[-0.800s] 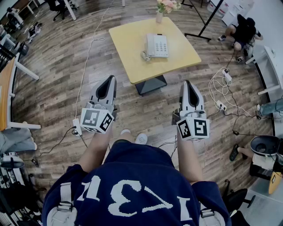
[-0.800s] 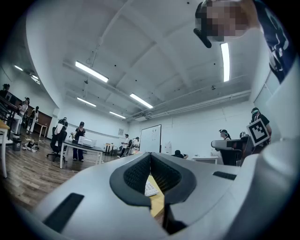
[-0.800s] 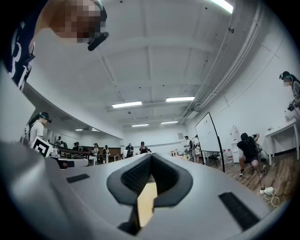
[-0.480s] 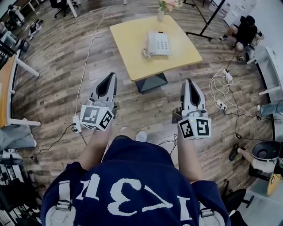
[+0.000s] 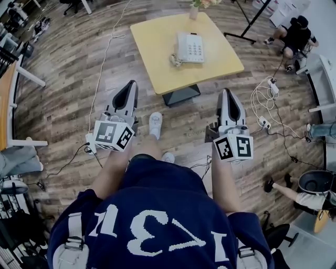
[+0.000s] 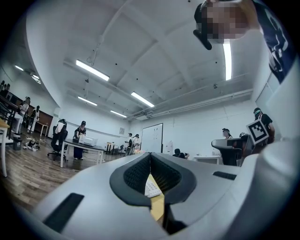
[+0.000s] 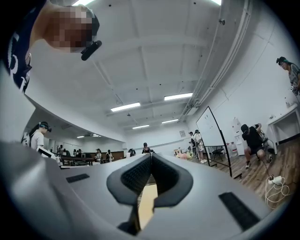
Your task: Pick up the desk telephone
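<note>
A white desk telephone with a coiled cord lies on a square yellow table ahead of me in the head view. My left gripper is held out over the wooden floor, short of the table's near left corner, shut and empty. Level with it, my right gripper points at the table's near right corner, also shut with nothing in it. Through the narrow slit of the left gripper, a sliver of the telephone and table shows. The right gripper view shows only the table top.
A vase of flowers stands at the table's far edge. Cables and a power strip lie on the floor at right, another cable at left. A person crouches at far right. My white shoe steps forward between the grippers.
I have walked closer to the table; it sits nearer the grippers. One foot has swung forward between them. Both grippers stay shut and level.
</note>
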`<state>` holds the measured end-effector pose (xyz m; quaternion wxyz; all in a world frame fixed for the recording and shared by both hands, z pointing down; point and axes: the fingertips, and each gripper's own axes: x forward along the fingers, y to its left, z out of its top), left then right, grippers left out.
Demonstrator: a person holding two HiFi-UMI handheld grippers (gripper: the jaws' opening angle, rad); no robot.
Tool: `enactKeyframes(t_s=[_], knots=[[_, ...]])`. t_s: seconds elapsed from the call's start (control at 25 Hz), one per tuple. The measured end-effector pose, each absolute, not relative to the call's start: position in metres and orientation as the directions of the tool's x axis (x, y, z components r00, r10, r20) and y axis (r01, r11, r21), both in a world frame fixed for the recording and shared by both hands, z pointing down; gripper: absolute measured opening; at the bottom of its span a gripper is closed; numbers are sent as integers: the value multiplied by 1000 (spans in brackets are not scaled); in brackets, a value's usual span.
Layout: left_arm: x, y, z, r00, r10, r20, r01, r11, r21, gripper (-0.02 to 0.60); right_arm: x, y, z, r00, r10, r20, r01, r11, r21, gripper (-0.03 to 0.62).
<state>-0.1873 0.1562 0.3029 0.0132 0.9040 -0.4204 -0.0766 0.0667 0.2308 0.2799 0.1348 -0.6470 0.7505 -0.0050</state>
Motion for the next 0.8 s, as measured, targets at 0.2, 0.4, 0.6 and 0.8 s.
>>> enactKeyframes(t_s=[0.2, 0.4, 0.6, 0.8], knots=[[-170, 104, 309, 651, -748, -131, -741, -663, 107, 15, 80, 188, 281, -112, -976, -184, -976, 143, -164, 28], [-143, 27, 307, 670, -727, -151, -715, -687, 132, 15, 108, 122, 277, -71, -982, -174, -984, 97, -150, 28], [-118, -53, 295, 712, -685, -154, -674, -728, 122, 15, 126, 54, 263, -22, -982, -189, -987, 52, -155, 28], [-104, -127, 288, 740, -655, -154, -646, -756, 109, 15, 136, -11, 265, 8, -983, -183, -987, 22, -162, 28]])
